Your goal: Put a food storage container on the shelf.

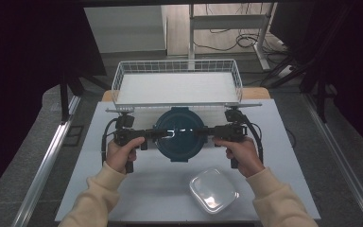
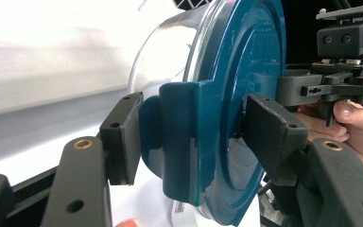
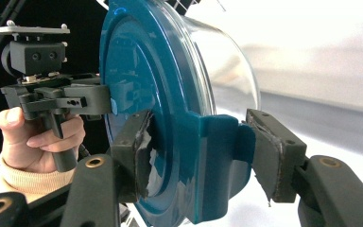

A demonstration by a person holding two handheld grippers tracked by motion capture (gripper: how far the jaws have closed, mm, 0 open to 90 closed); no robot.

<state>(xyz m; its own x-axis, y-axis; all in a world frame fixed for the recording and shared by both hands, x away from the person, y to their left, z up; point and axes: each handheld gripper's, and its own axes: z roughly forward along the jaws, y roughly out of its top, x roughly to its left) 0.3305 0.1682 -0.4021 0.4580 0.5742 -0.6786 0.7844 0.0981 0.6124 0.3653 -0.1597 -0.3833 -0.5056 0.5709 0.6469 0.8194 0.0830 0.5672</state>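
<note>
- A round clear-walled container with a dark teal plastic lid (image 1: 178,134) is hanging between the two grippers, clear of the white tabletop (image 1: 146,189), each gripper holding one of its opposite side latches.
- The left gripper (image 2: 191,137) is clamping the teal latch tab (image 2: 179,142) on its side of the lid: one pad is pressing the tab's outer face, the other is bearing on the lid's top face.
- The right gripper (image 3: 196,146) is gripping the opposite latch tab (image 3: 217,156) in the same manner; its pads are showing frayed edges.
- In the high view, the left gripper (image 1: 146,135) and the right gripper (image 1: 207,133) are pointing inward at each other, the person's hands wrapping the handles.
- A white wire basket (image 1: 118,82) is standing just beyond the grippers, at the far table edge.
- A clear, rounded-square plastic lid (image 1: 213,190) is lying near the right forearm, on the person's side of the right gripper.
</note>
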